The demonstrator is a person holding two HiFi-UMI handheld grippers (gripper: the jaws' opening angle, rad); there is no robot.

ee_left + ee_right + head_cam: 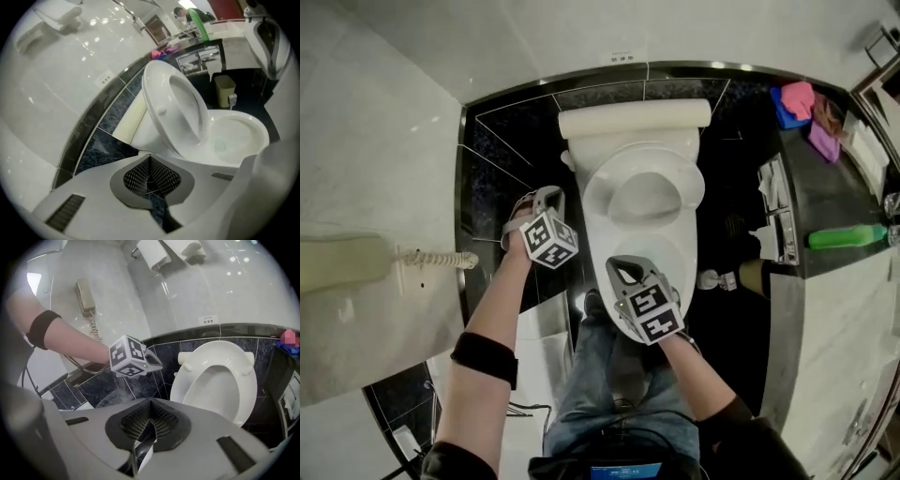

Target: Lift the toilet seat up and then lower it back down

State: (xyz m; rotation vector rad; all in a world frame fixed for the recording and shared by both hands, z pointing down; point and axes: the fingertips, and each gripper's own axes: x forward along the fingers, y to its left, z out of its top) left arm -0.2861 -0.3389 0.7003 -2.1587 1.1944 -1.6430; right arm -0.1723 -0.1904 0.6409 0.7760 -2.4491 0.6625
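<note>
The toilet seat [602, 199] is standing up. It leans back by the tank [635, 117], and the bowl [236, 136] under it is open. So I think the first half of your job, lifting it, is done. The putting-down half is next.

Nothing is touching the seat. Your left gripper [546, 197] hangs off to the left side of the toilet, apart from it. Its jaws are pressed together with nothing in them. Your right gripper [628, 268] sits in front of the bowl, near you. Its jaws are pressed together too, and they hold nothing.

To lower the seat, you will need to reach a gripper up to the top edge of the seat. Open the jaws to pinch the rim, or just hook it from behind. Then tip it toward you and bring it down slowly. If you let go early, it may fall and bang on the bowl.
</note>
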